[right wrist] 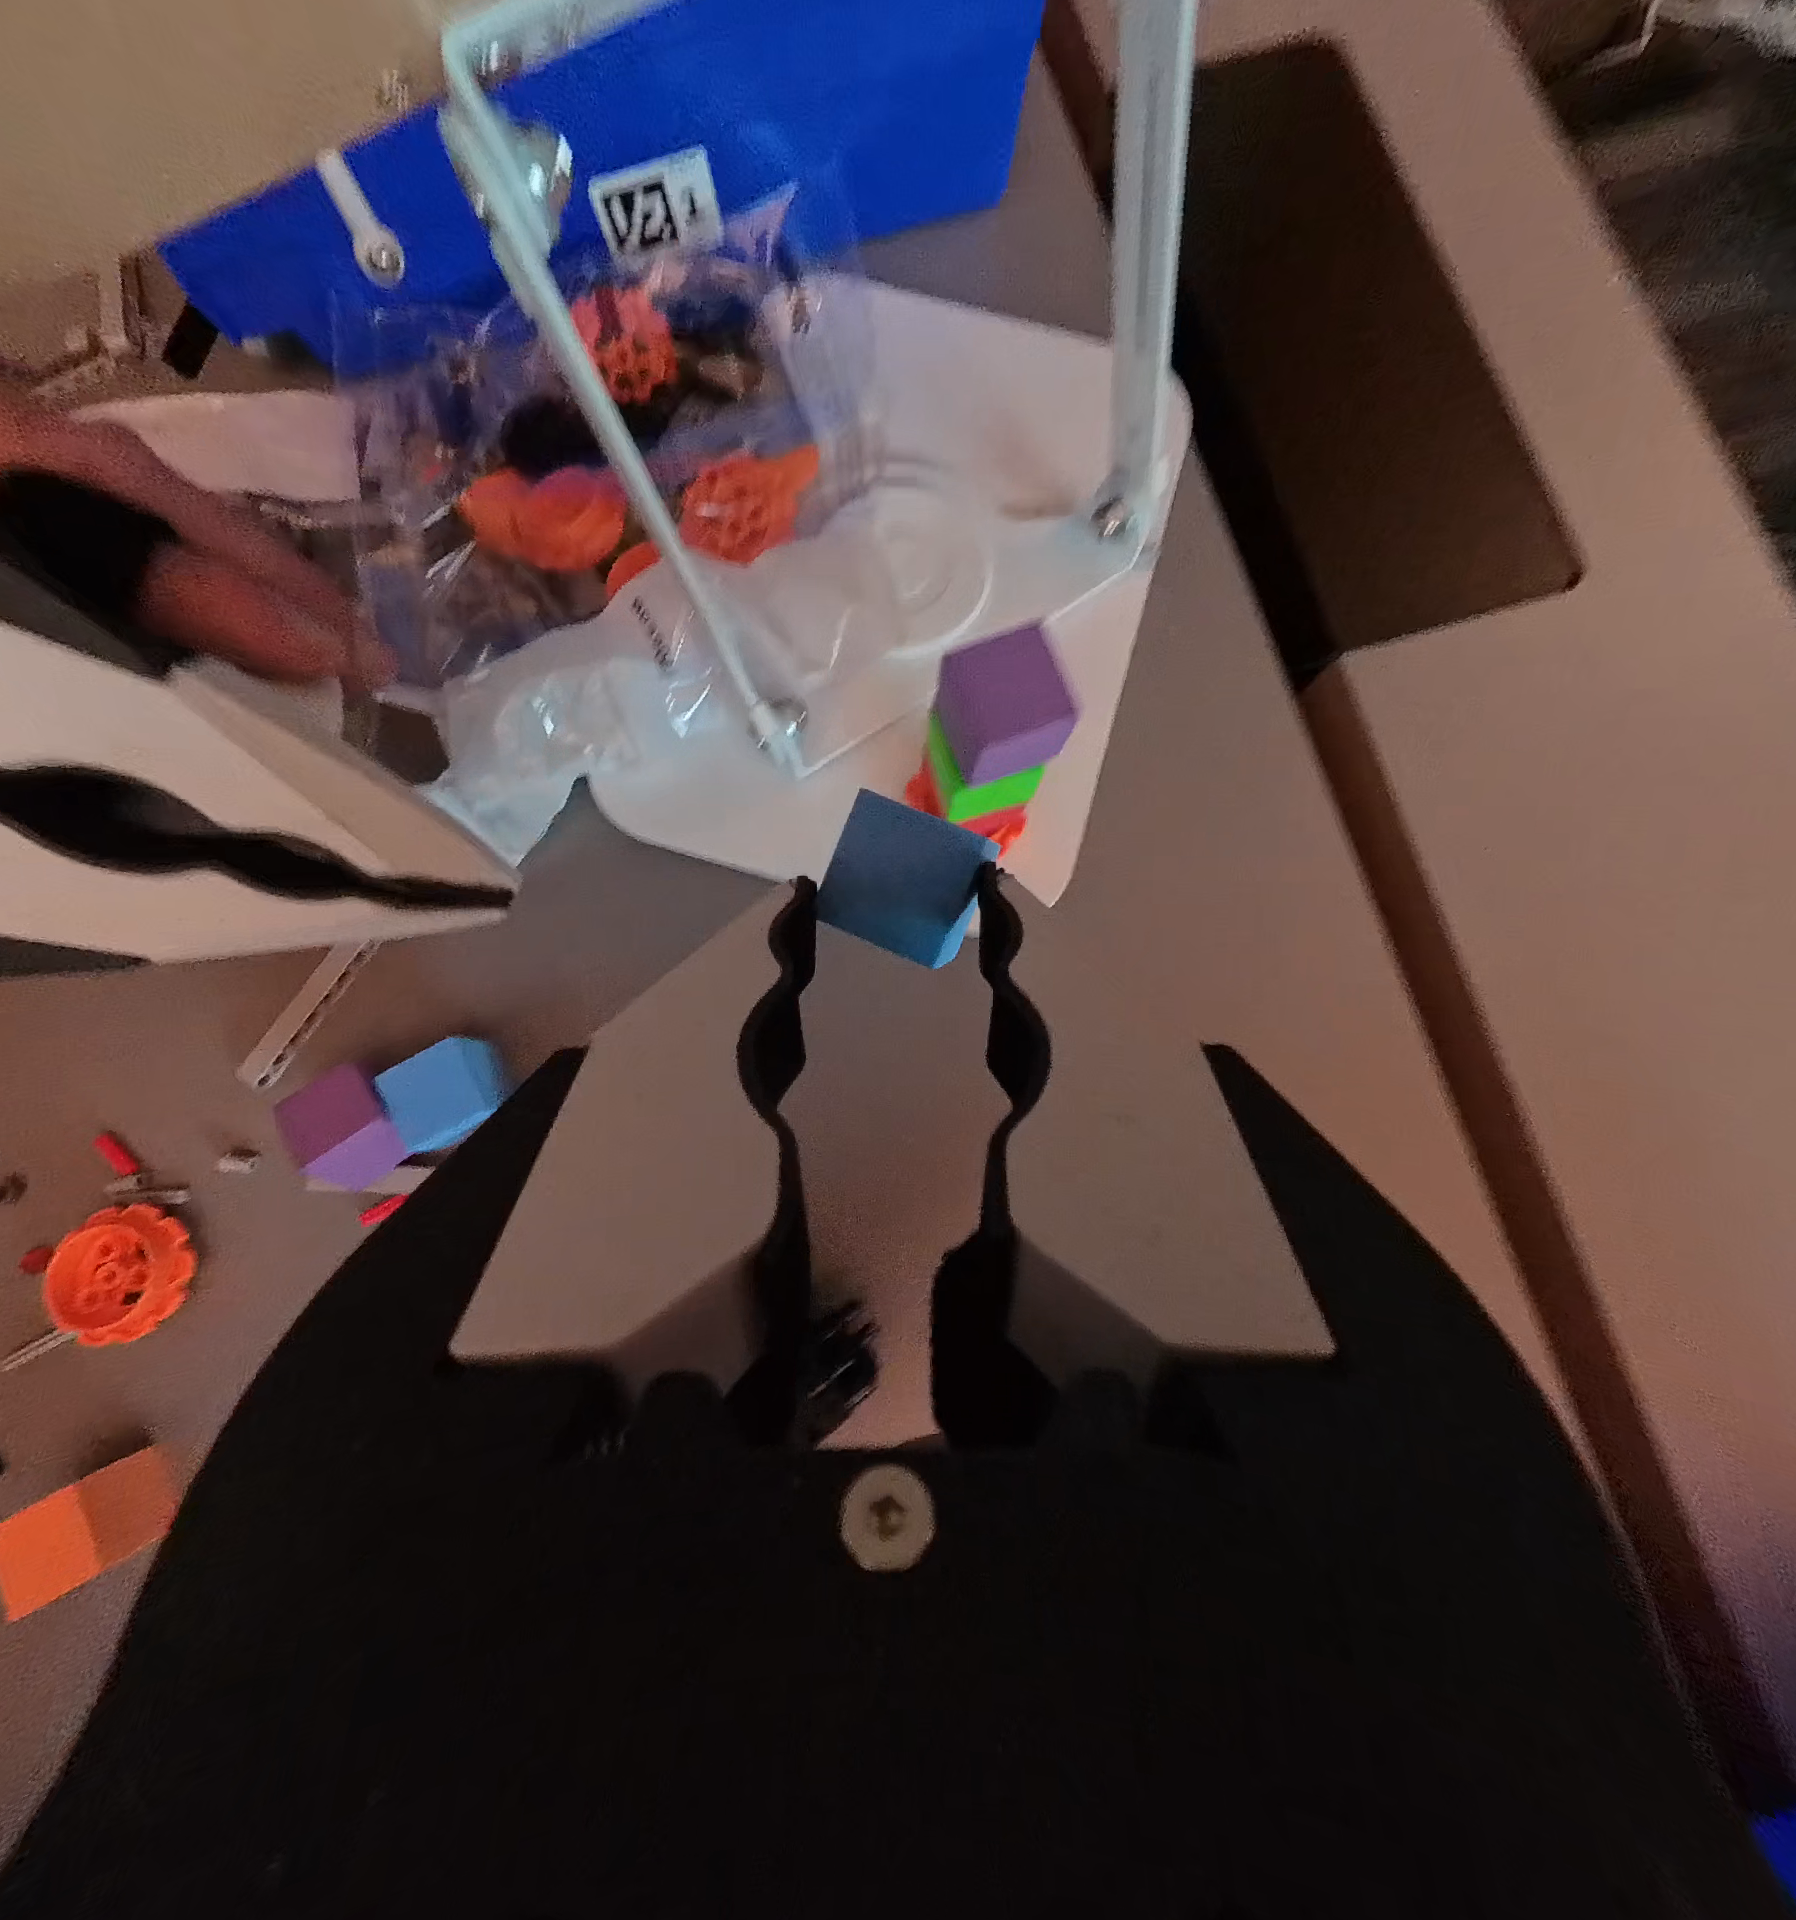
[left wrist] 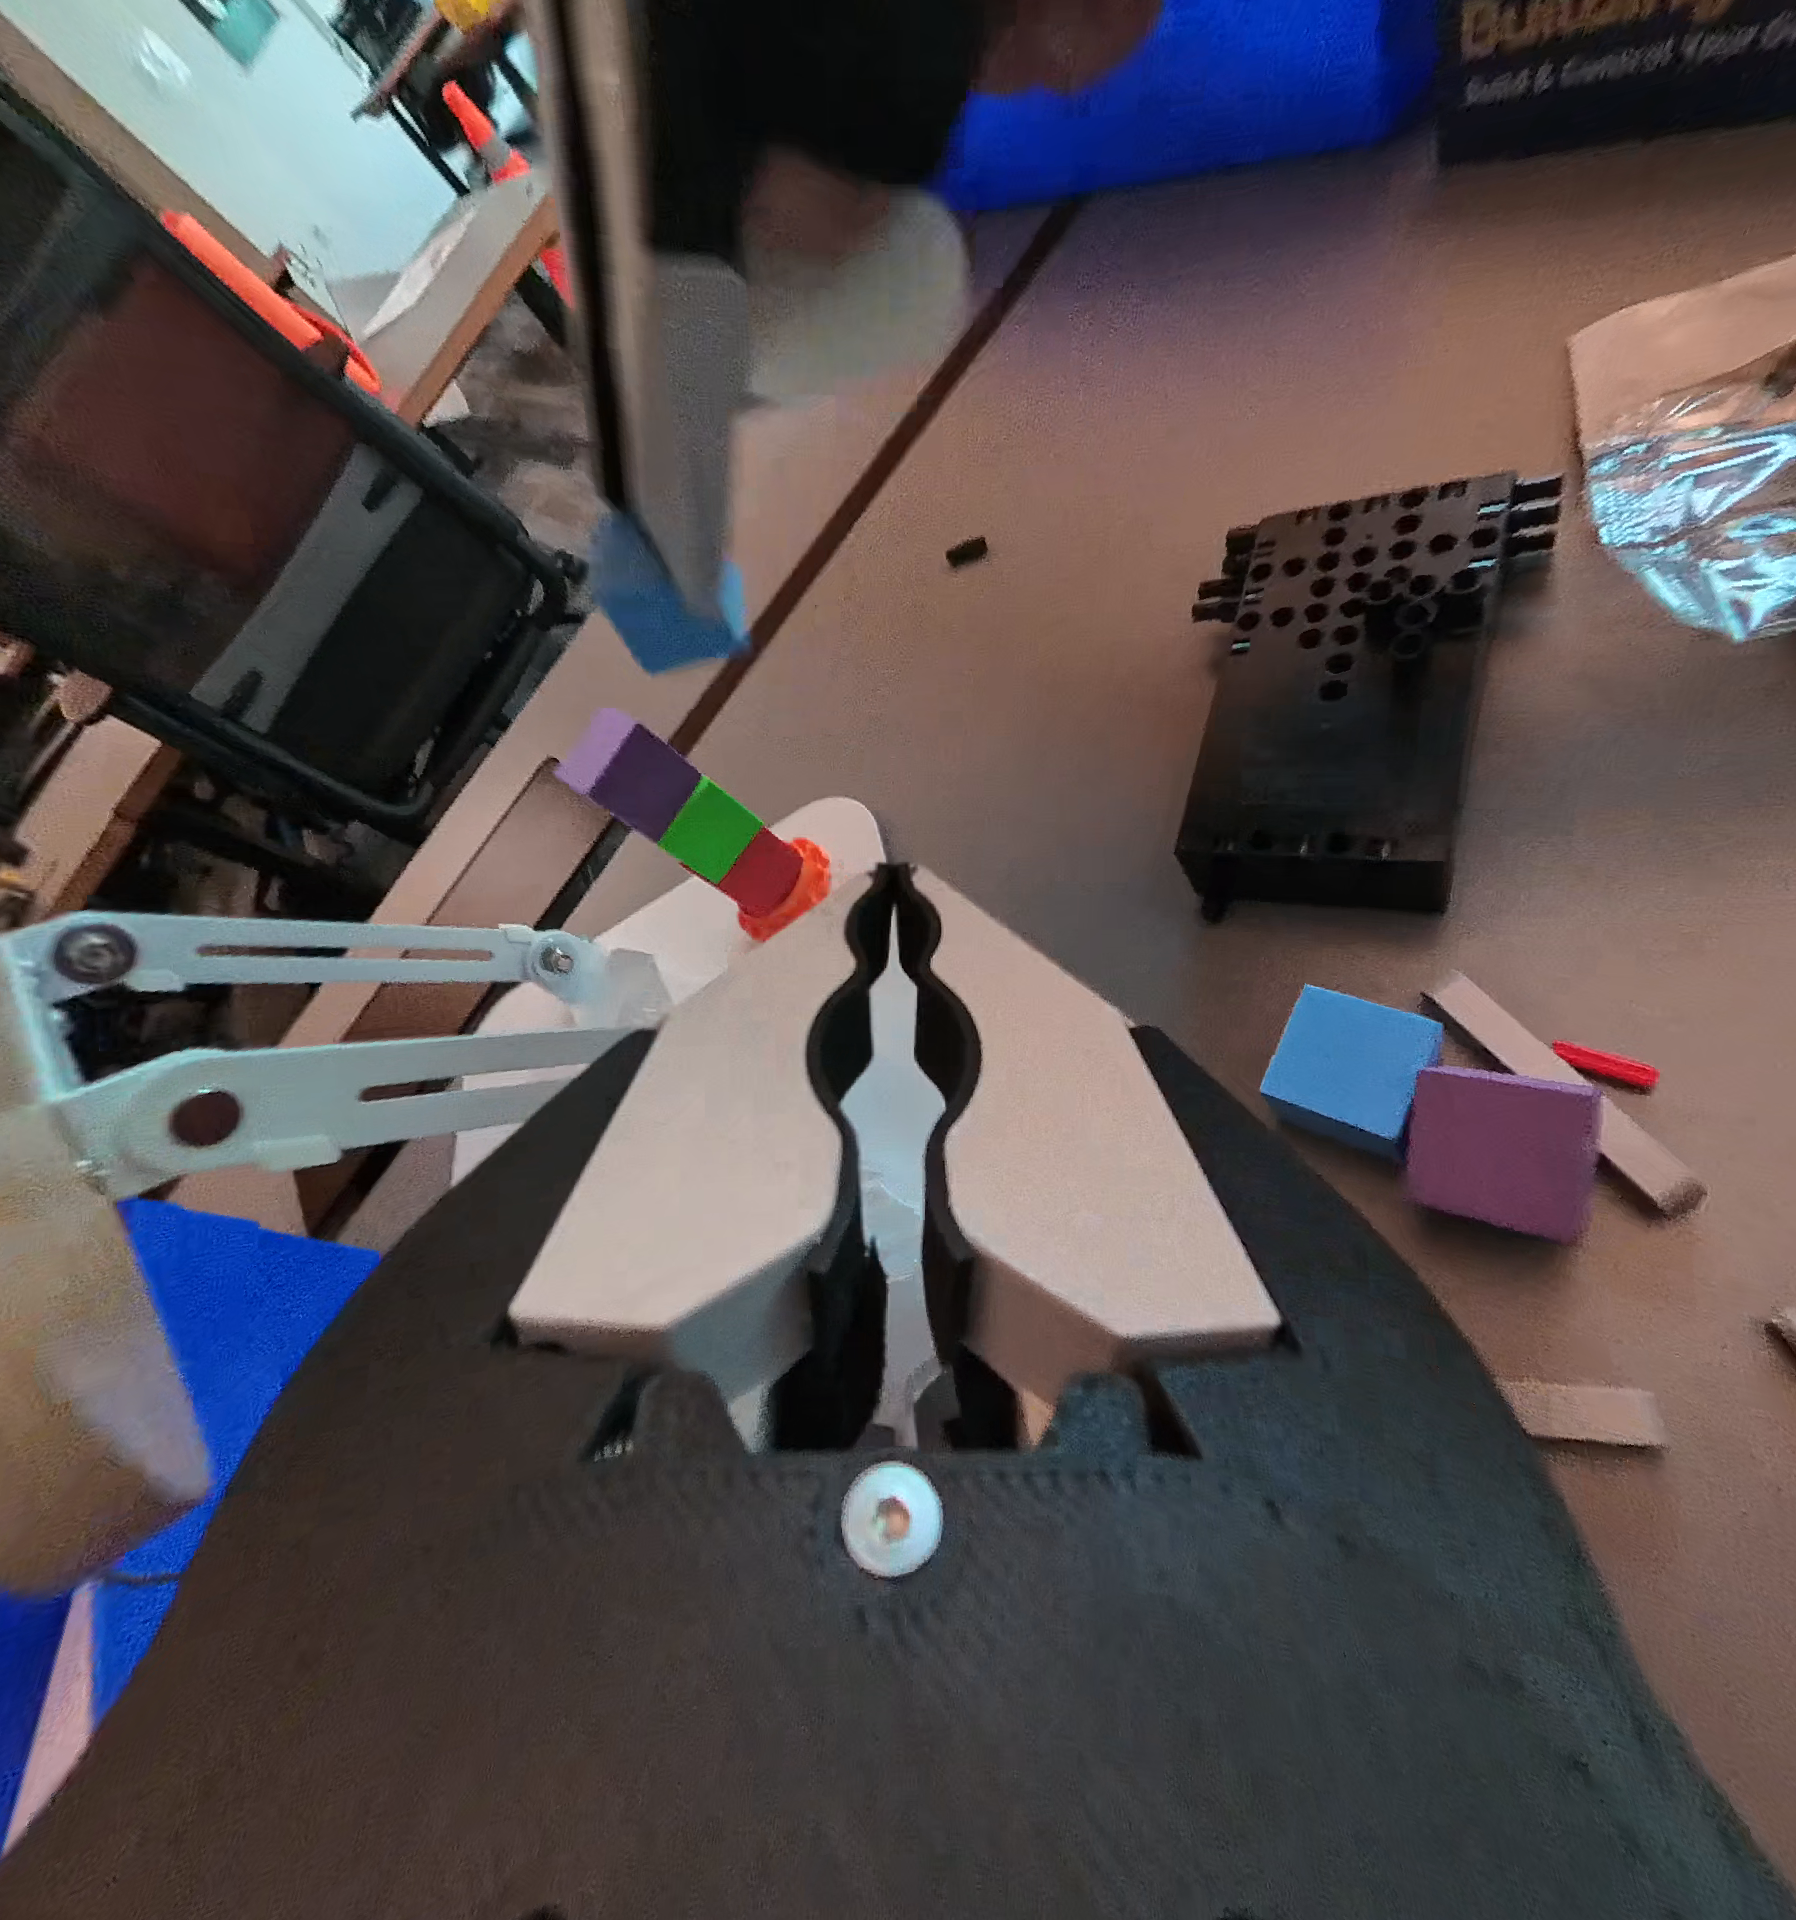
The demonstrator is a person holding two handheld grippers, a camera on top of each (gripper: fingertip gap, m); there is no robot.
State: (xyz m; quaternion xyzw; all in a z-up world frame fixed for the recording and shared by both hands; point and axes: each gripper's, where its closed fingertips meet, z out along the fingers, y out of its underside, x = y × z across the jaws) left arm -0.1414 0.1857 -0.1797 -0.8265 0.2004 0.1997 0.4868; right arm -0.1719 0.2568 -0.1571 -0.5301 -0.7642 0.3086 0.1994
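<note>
right gripper (right wrist: 896,883) grips a blue cube (right wrist: 899,894) near the block stack (right wrist: 987,743); left gripper (left wrist: 892,873) jaws closed, empty, beside that stack.

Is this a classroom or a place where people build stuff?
Probably a workshop or maker room. A brown table holds coloured cubes, a bag of orange gears and a black block with holes, and traffic cones stand behind.
</note>
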